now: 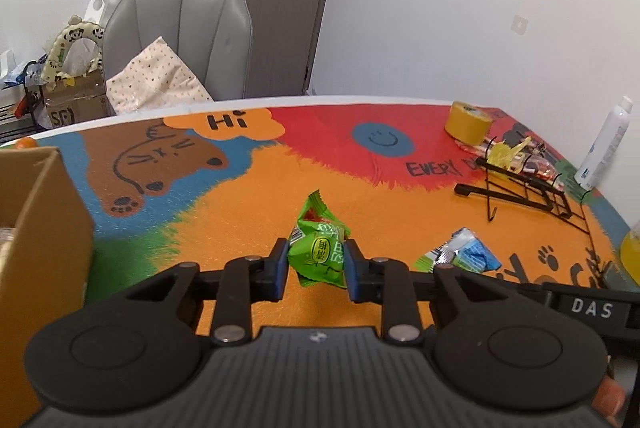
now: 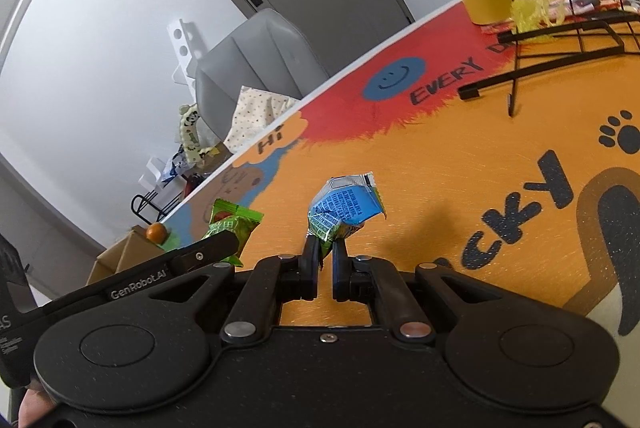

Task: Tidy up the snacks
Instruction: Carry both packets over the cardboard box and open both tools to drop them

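My left gripper (image 1: 316, 260) is shut on a green snack packet (image 1: 320, 248) and holds it over the colourful mat; the packet also shows in the right wrist view (image 2: 230, 228) between the left gripper's fingers. My right gripper (image 2: 326, 254) is shut on the lower end of a blue and silver snack packet (image 2: 346, 208), which stands up from the jaws. That packet also shows in the left wrist view (image 1: 464, 252), low at the right. A cardboard box (image 1: 36, 228) stands open at the left.
A black wire rack (image 1: 532, 188) holding yellow and red wrapped snacks (image 1: 516, 152) stands at the far right, beside a yellow tape roll (image 1: 468, 122) and a white spray bottle (image 1: 604, 144). A grey chair (image 1: 180, 36) stands behind the table. An orange ball (image 2: 156, 232) sits by the box.
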Demonstrator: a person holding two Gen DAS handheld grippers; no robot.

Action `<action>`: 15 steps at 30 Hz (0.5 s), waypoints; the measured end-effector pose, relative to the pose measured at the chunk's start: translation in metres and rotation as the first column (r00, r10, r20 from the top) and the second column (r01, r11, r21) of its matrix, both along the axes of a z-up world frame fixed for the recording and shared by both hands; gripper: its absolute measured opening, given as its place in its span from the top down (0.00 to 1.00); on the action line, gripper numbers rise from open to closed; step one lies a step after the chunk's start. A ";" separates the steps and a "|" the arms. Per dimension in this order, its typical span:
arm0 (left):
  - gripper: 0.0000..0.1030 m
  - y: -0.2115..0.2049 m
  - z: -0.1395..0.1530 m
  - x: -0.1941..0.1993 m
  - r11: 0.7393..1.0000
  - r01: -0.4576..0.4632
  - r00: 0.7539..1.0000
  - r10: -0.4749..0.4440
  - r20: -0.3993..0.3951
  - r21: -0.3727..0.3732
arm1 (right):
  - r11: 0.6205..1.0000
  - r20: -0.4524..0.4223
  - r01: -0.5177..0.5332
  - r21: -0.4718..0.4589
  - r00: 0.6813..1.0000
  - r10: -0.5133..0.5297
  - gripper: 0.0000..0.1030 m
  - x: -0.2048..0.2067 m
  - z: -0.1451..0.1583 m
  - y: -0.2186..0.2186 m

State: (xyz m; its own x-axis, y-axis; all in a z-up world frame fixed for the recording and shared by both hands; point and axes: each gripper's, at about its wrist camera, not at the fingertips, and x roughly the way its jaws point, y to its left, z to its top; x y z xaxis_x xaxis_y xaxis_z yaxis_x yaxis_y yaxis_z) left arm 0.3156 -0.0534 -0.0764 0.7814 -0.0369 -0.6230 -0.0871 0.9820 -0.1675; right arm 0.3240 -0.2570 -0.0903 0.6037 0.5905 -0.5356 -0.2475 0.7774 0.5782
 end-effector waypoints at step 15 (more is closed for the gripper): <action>0.74 0.019 0.034 -0.053 0.999 -0.031 0.997 0.032 0.074 -0.011 | 1.000 0.069 -0.029 -0.008 0.997 0.029 0.95 -0.033 0.031 0.018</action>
